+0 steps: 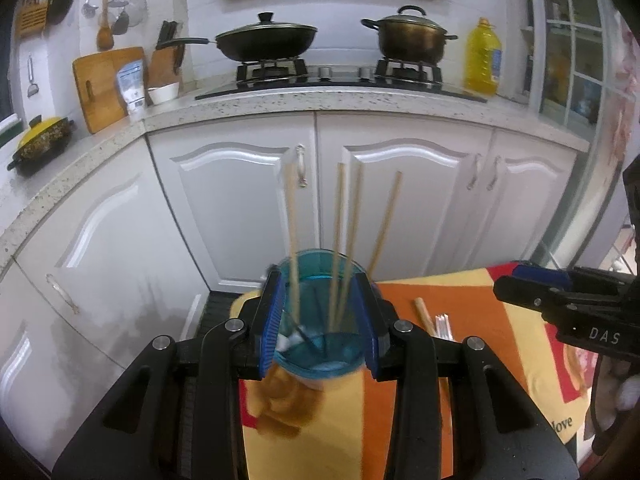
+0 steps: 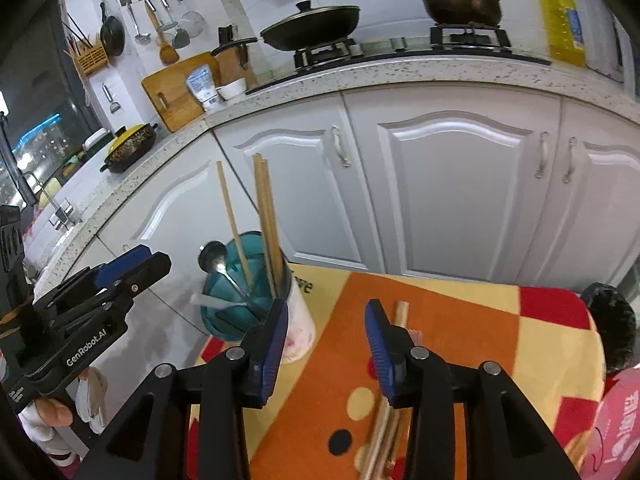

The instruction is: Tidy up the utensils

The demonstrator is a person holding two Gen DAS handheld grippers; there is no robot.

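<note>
Fingers (image 1: 276, 320) of the left gripper (image 1: 324, 320) stand apart on either side of a teal cup (image 1: 320, 344), whether touching it cannot be told; wooden chopsticks (image 1: 340, 240) stand upright inside it on the patterned tabletop (image 1: 460, 292).

From the right wrist, the right gripper (image 2: 326, 352) is open over loose chopsticks (image 2: 400, 316) lying flat, the cup (image 2: 228, 304) just left, also holding a spoon (image 2: 214, 258).
</note>
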